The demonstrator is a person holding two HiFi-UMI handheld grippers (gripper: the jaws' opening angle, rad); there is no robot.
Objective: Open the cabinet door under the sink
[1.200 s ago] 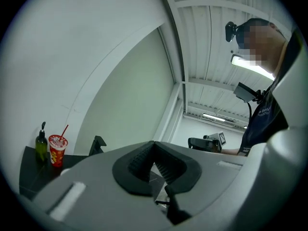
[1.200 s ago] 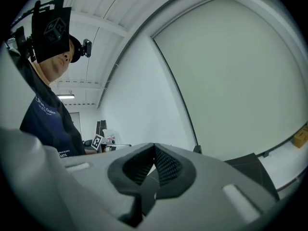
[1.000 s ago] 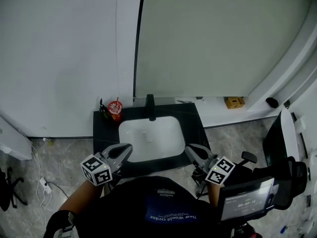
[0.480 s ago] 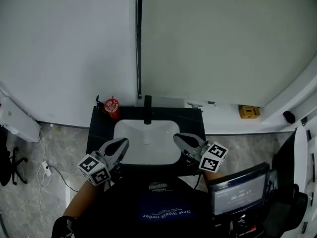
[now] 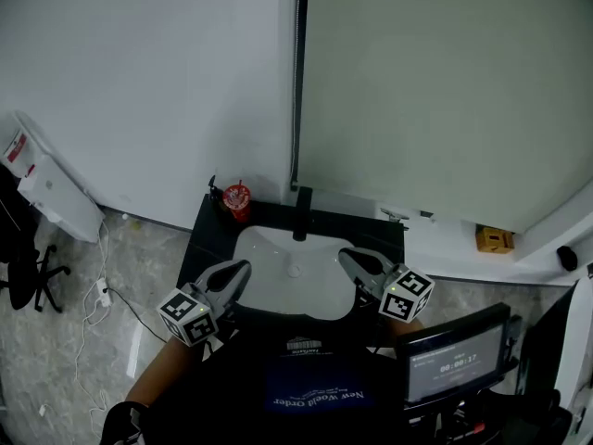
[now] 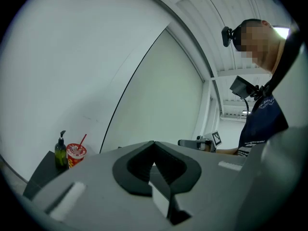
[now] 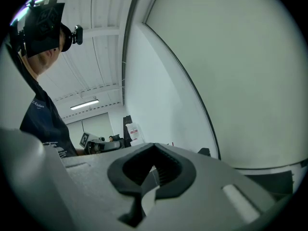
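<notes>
A black counter [image 5: 206, 239] carries a white sink basin [image 5: 293, 265] with a black faucet [image 5: 301, 213]. The cabinet door below it is hidden by the counter and the person's body. My left gripper [image 5: 239, 269] is shut and empty, its tip over the basin's front left rim. My right gripper [image 5: 346, 258] is also shut and empty over the front right rim. The two point towards each other: the left gripper view shows the right gripper [image 6: 199, 142], and the right gripper view shows the left gripper [image 7: 98, 144].
A red cup [image 5: 238, 199] and a soap bottle [image 5: 215, 193] stand at the counter's back left. A screen [image 5: 451, 363] is at lower right, a white bin [image 5: 56, 193] and a chair [image 5: 23, 253] on the left. Cables [image 5: 102, 295] lie on the floor, a yellow box [image 5: 494, 239] on a ledge.
The head view has swung left, so the sink now sits further right and lower. Both grippers have come in over the basin's front rim, the right one more. Both stay shut.
</notes>
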